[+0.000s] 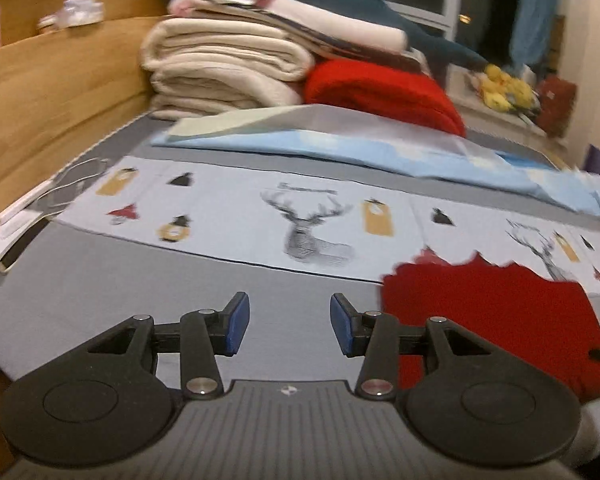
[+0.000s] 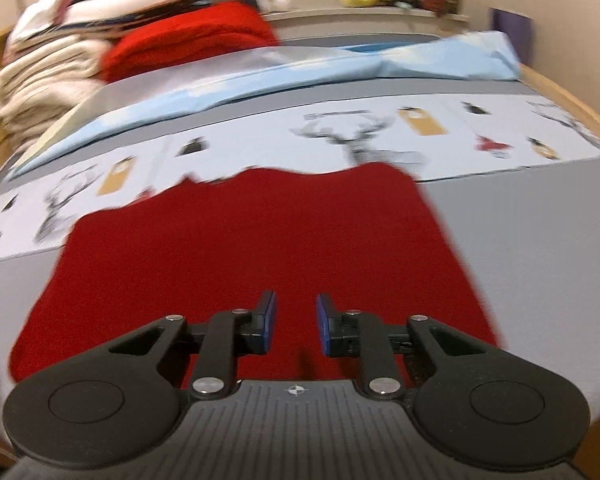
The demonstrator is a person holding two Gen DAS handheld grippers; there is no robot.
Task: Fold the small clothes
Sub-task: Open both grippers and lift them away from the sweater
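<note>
A small red garment [image 2: 252, 240] lies flat on the grey bed sheet [image 2: 540, 248], its far edge over a pale strip with deer prints. My right gripper [image 2: 296, 324] hovers over the garment's near part, jaws open with a narrow gap and nothing between them. In the left wrist view the same red garment [image 1: 500, 320] lies to the right. My left gripper [image 1: 290, 324] is open and empty over bare grey sheet [image 1: 140, 272], just left of the garment's edge.
A stack of folded beige blankets [image 1: 220, 68], a red blanket [image 1: 384, 92] and a light blue pillow [image 1: 360, 152] sit at the far end of the bed. A wooden bed frame [image 1: 40, 80] runs along the left. White cables [image 1: 28, 208] lie at the left edge.
</note>
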